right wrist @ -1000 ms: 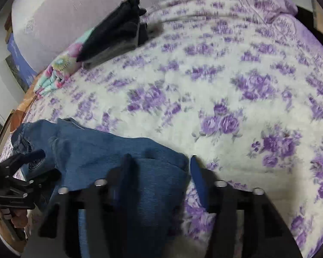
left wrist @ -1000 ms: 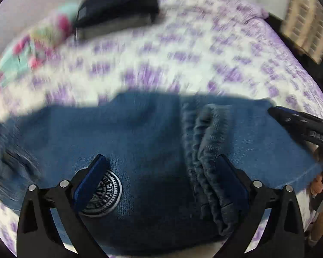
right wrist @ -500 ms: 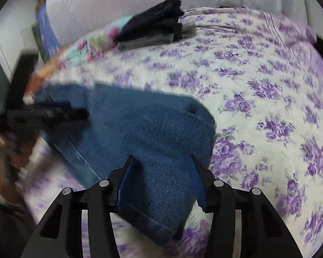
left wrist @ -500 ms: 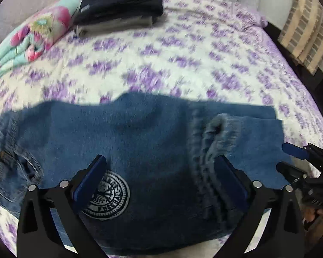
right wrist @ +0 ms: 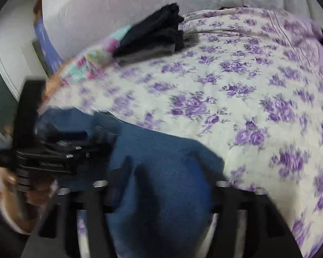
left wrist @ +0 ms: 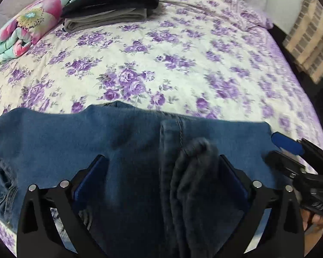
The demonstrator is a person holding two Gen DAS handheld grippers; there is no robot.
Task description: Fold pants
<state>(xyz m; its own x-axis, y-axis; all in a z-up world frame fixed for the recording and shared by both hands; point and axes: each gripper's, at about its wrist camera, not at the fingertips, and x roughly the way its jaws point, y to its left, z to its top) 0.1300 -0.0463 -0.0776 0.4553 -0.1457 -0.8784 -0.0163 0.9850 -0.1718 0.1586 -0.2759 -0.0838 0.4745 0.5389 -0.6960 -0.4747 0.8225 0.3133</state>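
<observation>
Blue denim pants lie flat near the front edge of the bed, which is covered with a purple-flowered spread. They run crosswise in the left wrist view. A bunched, gathered band of denim stands up on the right part of the pants.

Left gripper: jaws wide, straddling the pants from above. The bunched band lies against the inside of the right finger; the left finger's blue pad sits over flat denim. Whether either pad presses the cloth cannot be told.

Right gripper: jaws opening, picture blurred. The end of the pants sits between the fingers, with a gap visible on each side. In the left wrist view this gripper hovers just beside the right edge of the pants, with one blue pad showing.

Beyond the pants, at the far left corner of the bed: a stack of folded dark and grey clothes, touching a flowered pillow to its left.
</observation>
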